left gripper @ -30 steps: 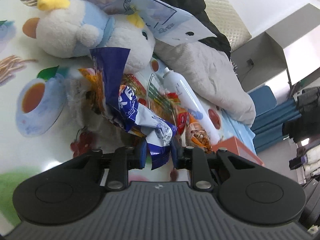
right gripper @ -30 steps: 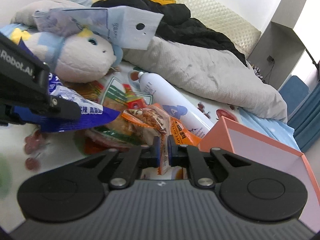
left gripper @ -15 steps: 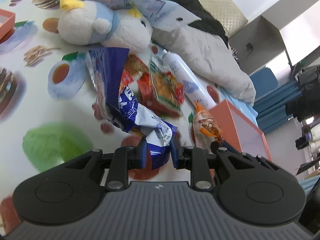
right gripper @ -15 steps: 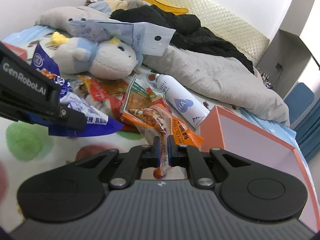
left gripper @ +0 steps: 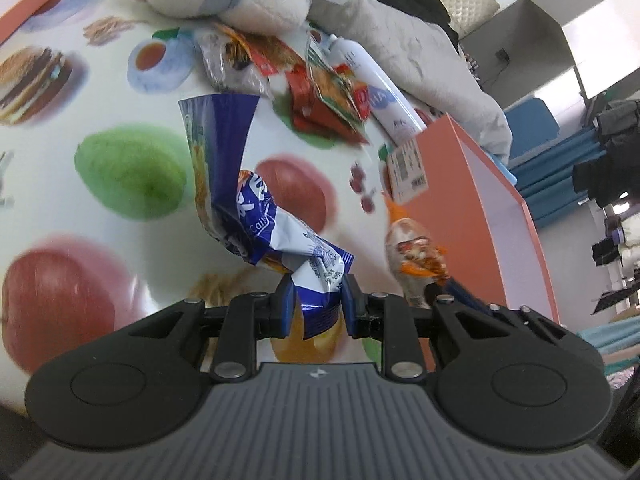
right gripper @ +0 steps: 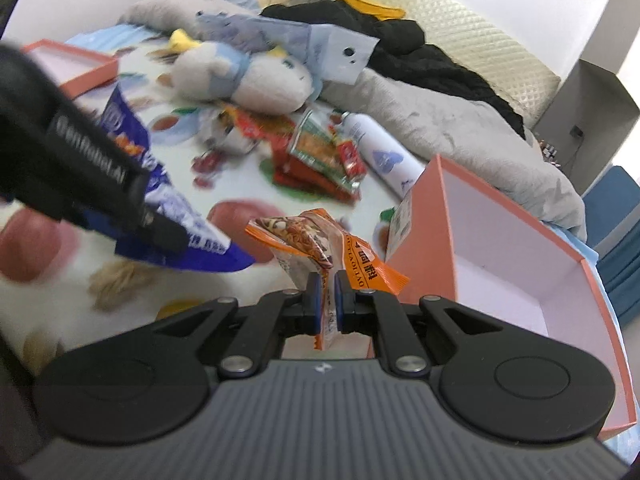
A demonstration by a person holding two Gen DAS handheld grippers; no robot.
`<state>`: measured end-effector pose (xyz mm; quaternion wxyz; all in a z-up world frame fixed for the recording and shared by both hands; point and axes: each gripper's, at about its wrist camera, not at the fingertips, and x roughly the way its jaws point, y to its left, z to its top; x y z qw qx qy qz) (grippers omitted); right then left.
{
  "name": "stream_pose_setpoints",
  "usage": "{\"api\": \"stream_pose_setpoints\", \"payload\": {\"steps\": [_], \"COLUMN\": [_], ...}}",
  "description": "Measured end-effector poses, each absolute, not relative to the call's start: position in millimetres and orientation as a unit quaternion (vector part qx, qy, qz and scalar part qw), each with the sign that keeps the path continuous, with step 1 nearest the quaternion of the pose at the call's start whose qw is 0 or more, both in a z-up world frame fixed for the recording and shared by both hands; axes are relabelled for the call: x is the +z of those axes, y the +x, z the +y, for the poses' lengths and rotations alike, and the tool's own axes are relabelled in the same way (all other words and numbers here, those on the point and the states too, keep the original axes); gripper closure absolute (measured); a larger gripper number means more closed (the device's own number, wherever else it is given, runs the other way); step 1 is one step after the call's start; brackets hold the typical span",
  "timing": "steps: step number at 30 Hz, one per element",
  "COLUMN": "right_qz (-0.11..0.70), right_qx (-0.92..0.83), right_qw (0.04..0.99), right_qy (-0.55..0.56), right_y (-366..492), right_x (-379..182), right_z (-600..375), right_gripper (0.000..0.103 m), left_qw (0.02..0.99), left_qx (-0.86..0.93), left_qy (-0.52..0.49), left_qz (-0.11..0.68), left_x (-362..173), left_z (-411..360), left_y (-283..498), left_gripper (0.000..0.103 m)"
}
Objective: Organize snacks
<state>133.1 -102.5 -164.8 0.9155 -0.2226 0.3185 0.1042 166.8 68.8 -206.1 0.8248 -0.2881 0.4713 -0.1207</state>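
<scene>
At the lower edge of both views the gripper bodies hide the cloth. The left gripper [left gripper: 316, 300] clamps a blue bag [left gripper: 240, 200] rising toward 11 o'clock; the right gripper [right gripper: 325, 294] pinches an orange packet [right gripper: 316, 240], box [right gripper: 500, 248] at 2 o'clock.

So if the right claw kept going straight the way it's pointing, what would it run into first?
Probably the pile of snack packets beyond the orange packet the right claw holds, though depth is unclear; the open orange box sits just right of that line.
</scene>
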Motion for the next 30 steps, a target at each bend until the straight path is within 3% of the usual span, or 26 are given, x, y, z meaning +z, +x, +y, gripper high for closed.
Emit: {"api": "stream_pose_setpoints", "payload": {"steps": [14, 16, 21, 22, 26, 30], "right_qz": [0.332, 0.339, 0.344, 0.345, 0.339, 0.338], "right_qx": [0.116, 0.116, 0.115, 0.114, 0.117, 0.123], "right_qw": [0.907, 0.908, 0.912, 0.913, 0.917, 0.919], "right_qy": [-0.229, -0.217, -0.190, -0.185, -0.175, -0.163], "right_y": [101.9, 103.8, 104.2, 103.9, 100.7, 97.2], "right_x": [-192.7, -193.2, -192.3, -191.8, -190.0, -186.3], "right_z": [-113.5, -116.8, -124.0, -125.2, -128.3, -130.9], "right_gripper": [0.091, 0.091, 0.090, 0.089, 0.066, 0.062], "left_qw": [0.818, 0.814, 0.805, 0.805, 0.803, 0.803], "left_qx": [-0.088, -0.087, -0.071, -0.068, -0.053, -0.043], "left_qy": [-0.251, -0.256, -0.272, -0.272, -0.276, -0.284], "left_qz": [0.510, 0.514, 0.523, 0.523, 0.525, 0.522], "left_x": [-216.6, -216.7, -217.3, -216.5, -214.9, -214.4], "left_z": [72.3, 73.8, 76.7, 77.0, 77.6, 78.5], "left_y": [153.6, 155.3, 156.0, 155.9, 156.7, 156.8], "left_gripper": [0.074, 0.070, 0.037, 0.036, 0.028, 0.028]}}
